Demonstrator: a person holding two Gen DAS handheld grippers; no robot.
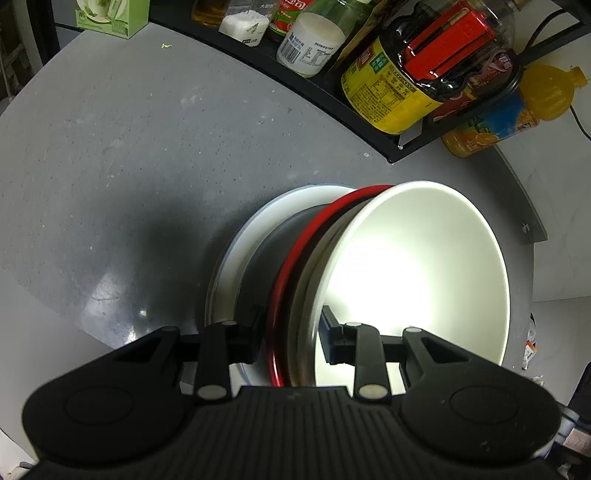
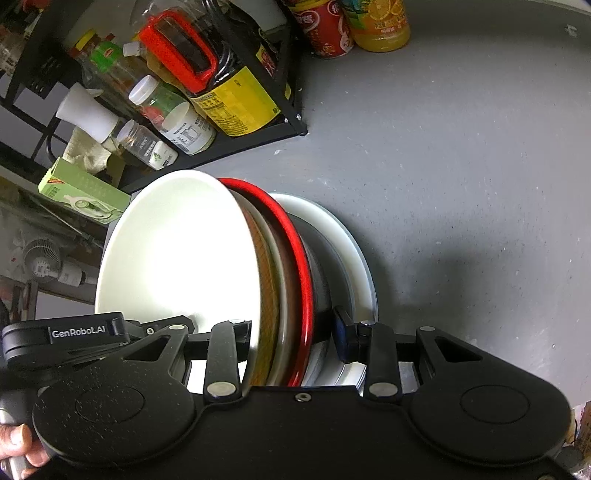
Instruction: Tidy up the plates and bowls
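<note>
Both-handed, left gripper (image 1: 291,332) and right gripper (image 2: 291,332) clamp the nested bowls (image 1: 424,266), whose bases stay hidden.

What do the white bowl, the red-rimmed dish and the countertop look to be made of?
White bowl: glossy ceramic or melamine, strong glare on its inside. Red-rimmed dish: glossy lacquered plastic or melamine, by its sheen. Countertop: grey speckled stone or composite, polished, reflecting light.

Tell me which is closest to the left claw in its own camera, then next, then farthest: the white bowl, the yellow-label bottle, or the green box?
1. White bowl: the left claw is clamped on its rim together with the red-rimmed bowl.
2. Yellow-label bottle: upper right, on the black rack.
3. Green box: far top left corner of the grey counter.
</note>
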